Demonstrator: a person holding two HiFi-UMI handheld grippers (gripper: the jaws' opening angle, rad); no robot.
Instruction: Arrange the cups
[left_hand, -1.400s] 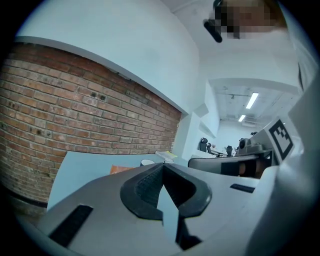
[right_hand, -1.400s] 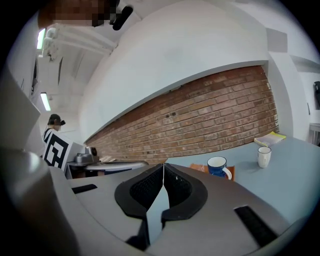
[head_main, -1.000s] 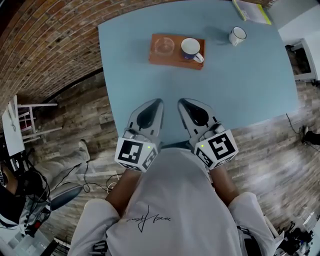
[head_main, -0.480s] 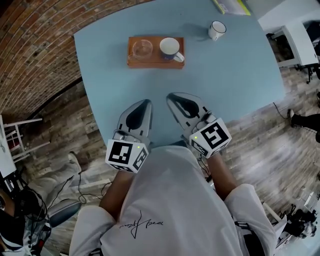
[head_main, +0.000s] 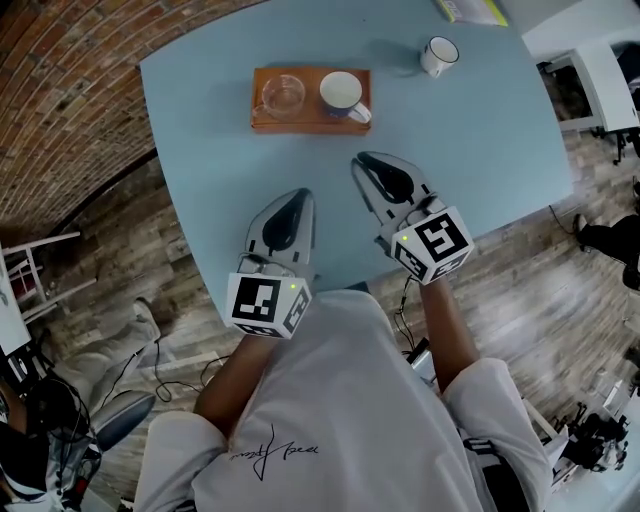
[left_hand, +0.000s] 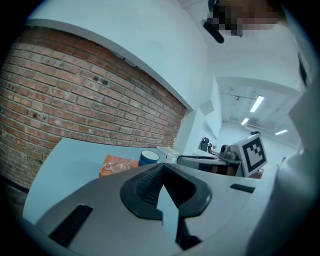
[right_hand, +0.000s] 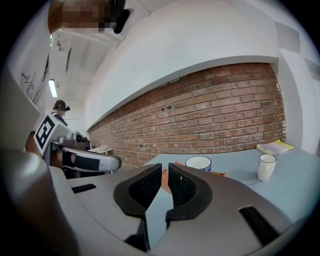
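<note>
The cups sit toward the far side of the desk (head_main: 480, 150). Two of them share a wooden tray (head_main: 308, 124) at about twelve o'clock from the person. A clear glass cup (head_main: 283, 96) takes the tray's nine o'clock half. A blue mug (head_main: 343, 92) with a white inside takes the three o'clock half, its handle turned out toward four o'clock. They stand side by side but apart, which looks like a deliberate row. A white mug (head_main: 438, 55) stands off the tray on the bare desk, at about two o'clock from it and well clear. I'd judge it the odd one out, the cup not yet put in order. Past it, at the desk's far edge, lies a booklet (head_main: 470, 10), out of the way.

Nearer the person, both tools hang over the near part of the desk. The right gripper (head_main: 366, 162) is clenched with only a hairline between its pads and nothing in them. It reaches further out and points roughly at the tray. The left gripper (head_main: 297, 197) sits closer to the body, clamped tight and likewise empty. Neither touches a cup. With jaws closed and cups well ahead, this reads to me as an approach, not a grasp. The right gripper is the likelier one to go for the stray mug, since that mug is on its side.
</note>
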